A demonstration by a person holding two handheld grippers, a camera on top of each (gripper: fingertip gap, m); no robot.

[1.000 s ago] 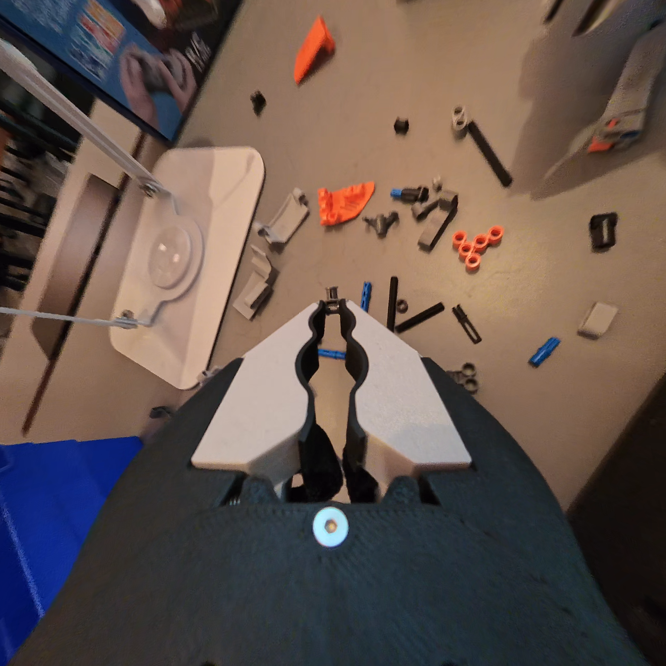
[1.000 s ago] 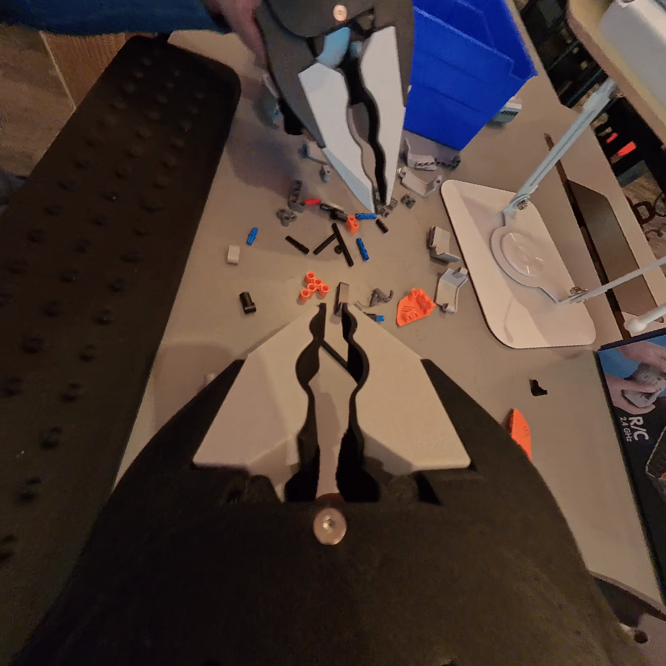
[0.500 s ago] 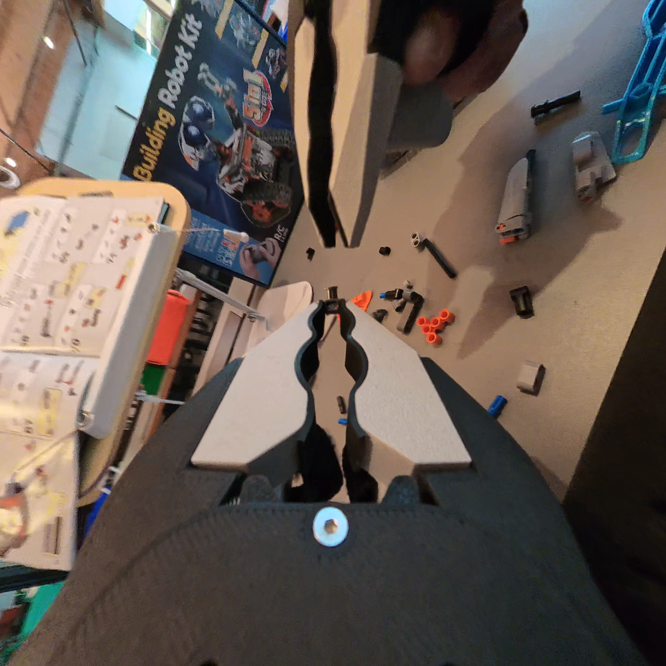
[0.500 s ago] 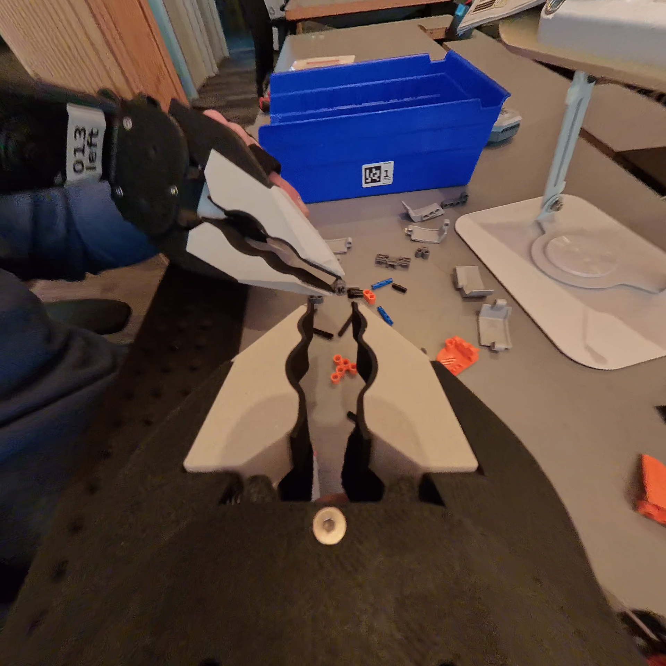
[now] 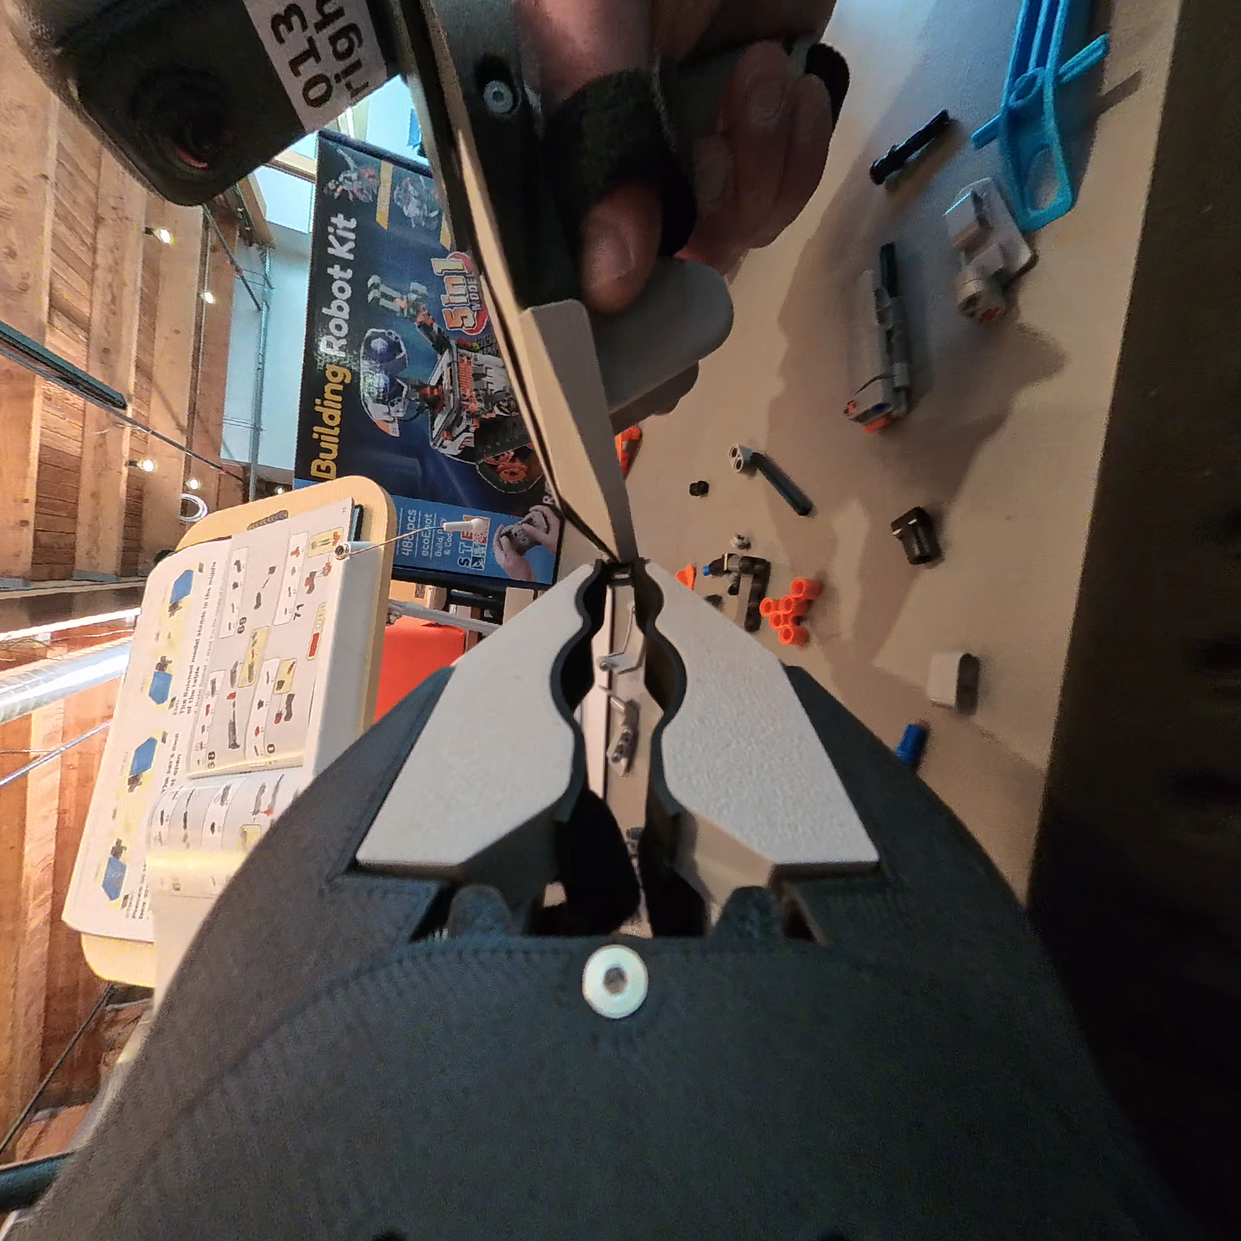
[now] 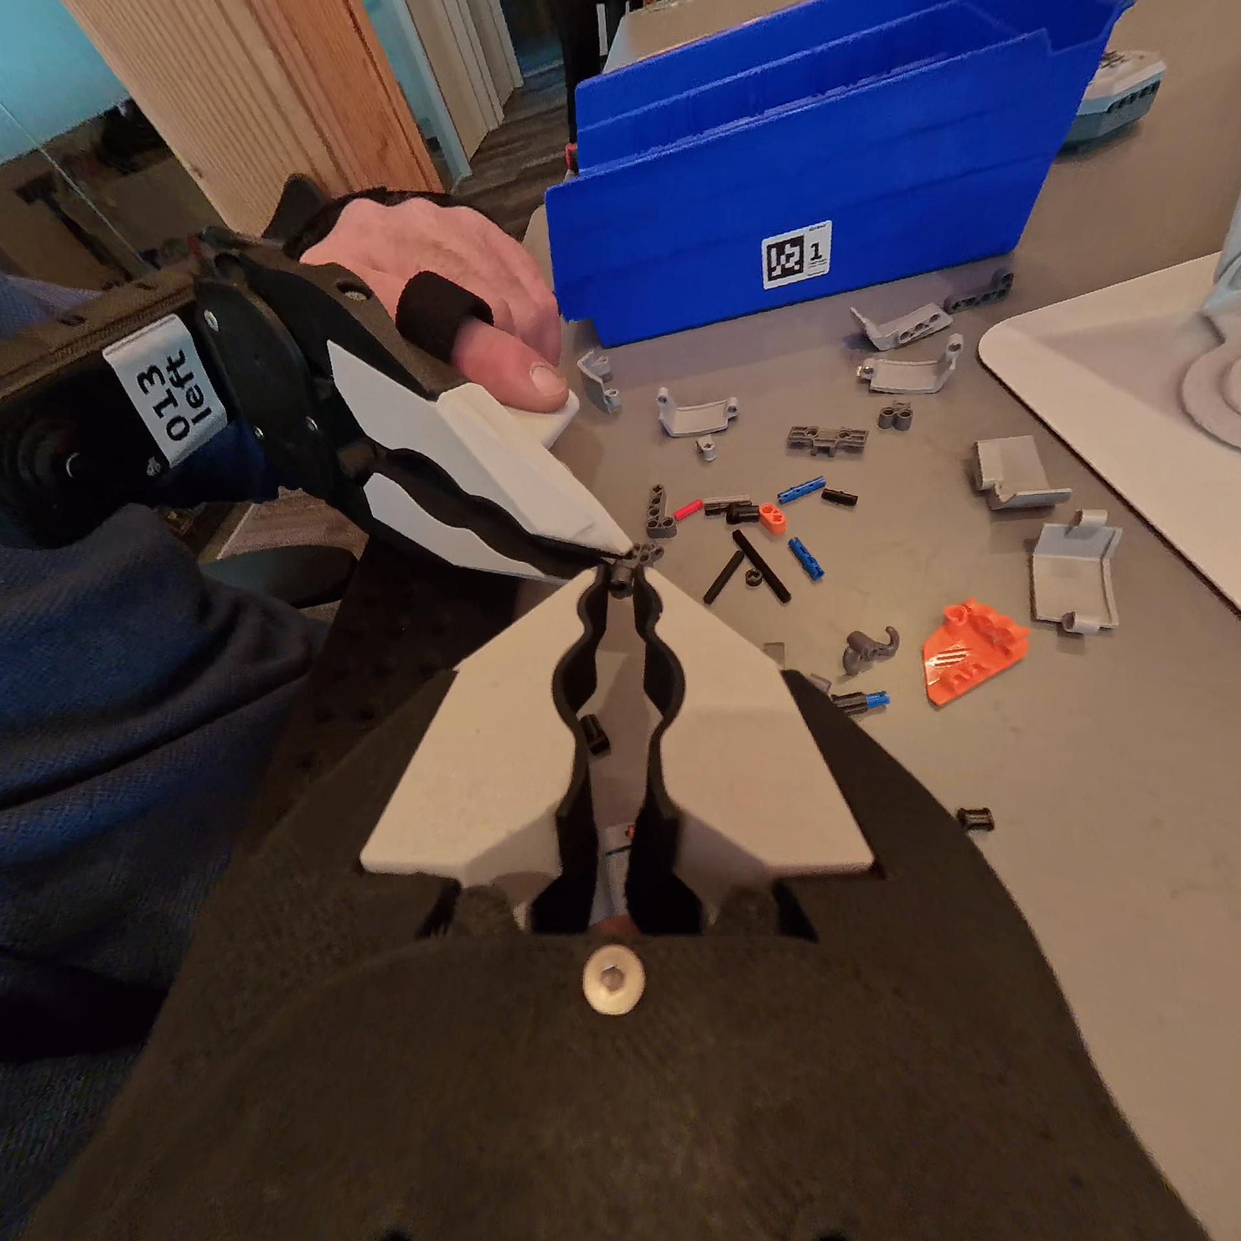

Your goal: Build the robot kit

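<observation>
Pinching grey connector (image 6: 636, 561) | left claw (image 6: 621, 552), right claw (image 6: 621, 583) tip-to-tip | table (image 6: 940, 772) below

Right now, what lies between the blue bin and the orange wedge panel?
In the right wrist view, between the blue bin and the orange wedge panel lie grey curved panels and a scatter of small pins and connectors.

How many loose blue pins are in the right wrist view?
2: one slim blue plastic pin beside the orange connector, another just below it; others may be hidden.
</observation>
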